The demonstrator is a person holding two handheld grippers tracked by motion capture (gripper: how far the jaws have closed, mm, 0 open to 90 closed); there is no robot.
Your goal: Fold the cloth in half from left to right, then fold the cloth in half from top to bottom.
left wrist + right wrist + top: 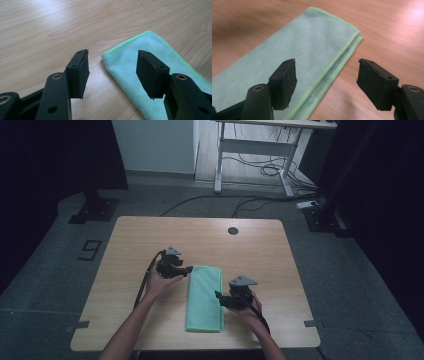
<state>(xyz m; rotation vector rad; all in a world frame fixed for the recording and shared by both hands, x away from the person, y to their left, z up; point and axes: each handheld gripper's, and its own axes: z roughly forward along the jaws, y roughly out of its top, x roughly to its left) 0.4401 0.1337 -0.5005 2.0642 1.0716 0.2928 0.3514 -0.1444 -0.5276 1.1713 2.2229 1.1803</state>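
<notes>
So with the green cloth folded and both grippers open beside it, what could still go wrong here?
1. The left gripper hangs open right over the corner of the green cloth; a low sideways move could snag that corner and flip the fold open.
2. The right gripper sits above the layered edge, where the lower layer already sticks out a little; a brush there could probably spread the layers further.
3. The cloth's near end lies close to the table edge, so a drag toward the person might pull it off.

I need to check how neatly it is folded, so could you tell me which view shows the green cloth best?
The high view: the whole folded green cloth lies in frame as a long rectangle on the table. The right gripper view shows its layered edges close up; the left gripper view shows one corner.
</notes>
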